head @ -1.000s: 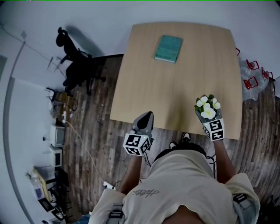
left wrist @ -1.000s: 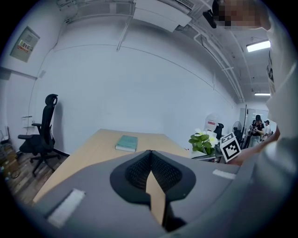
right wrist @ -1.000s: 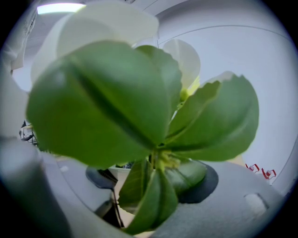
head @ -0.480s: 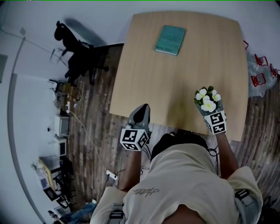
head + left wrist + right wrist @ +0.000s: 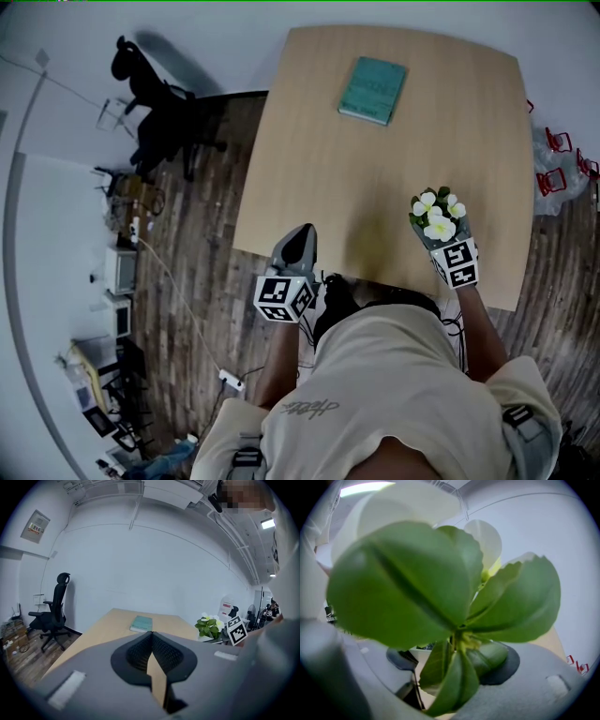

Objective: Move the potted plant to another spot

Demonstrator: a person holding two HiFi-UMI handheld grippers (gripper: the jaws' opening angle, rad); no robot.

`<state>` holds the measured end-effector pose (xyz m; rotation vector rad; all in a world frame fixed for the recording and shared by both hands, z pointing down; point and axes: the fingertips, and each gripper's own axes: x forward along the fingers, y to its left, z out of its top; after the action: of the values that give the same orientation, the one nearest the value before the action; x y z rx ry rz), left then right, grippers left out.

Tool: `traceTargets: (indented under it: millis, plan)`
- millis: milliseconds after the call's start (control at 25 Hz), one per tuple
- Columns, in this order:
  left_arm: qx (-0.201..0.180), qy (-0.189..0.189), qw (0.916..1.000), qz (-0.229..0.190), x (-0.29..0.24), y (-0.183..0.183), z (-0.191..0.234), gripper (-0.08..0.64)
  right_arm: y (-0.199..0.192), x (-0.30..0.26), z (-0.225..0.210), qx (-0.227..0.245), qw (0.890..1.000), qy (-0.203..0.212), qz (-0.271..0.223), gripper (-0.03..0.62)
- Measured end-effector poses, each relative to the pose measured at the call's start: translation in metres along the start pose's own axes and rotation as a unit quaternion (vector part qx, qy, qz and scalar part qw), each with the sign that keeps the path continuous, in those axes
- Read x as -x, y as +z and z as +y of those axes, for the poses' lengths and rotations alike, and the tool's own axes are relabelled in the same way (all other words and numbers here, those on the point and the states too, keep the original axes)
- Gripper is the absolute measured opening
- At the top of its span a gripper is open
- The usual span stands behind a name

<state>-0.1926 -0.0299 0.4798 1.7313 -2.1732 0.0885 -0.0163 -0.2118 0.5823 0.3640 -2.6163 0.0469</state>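
Head view: the table is bare wood between the teal book near its far edge and the potted plant by the near right edge, held in the right gripper; the left gripper sits at the near edge. Left gripper view: jaws meet, nothing between them. Right gripper view: broad green leaves and white petals fill the frame; jaws clamp the white pot.

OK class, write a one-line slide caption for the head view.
The right gripper holds the potted plant near the wooden table's front edge; left gripper shut and empty; teal book farther back.
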Motion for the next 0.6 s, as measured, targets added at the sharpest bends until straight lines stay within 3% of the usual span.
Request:
traceTargets:
  millis: [280, 600]
  plan:
    - [-0.015, -0.031, 0.9994, -0.001, -0.004, 0.015, 0.056, 0.015, 0.028, -0.031, 0.034, -0.014, 1.0, -0.022, -0.003, 0.337]
    - [-0.008, -0.071, 0.9974, -0.008, -0.001, 0.029, 0.124, 0.015, 0.064, -0.063, 0.076, -0.025, 0.998, -0.059, -0.003, 0.337]
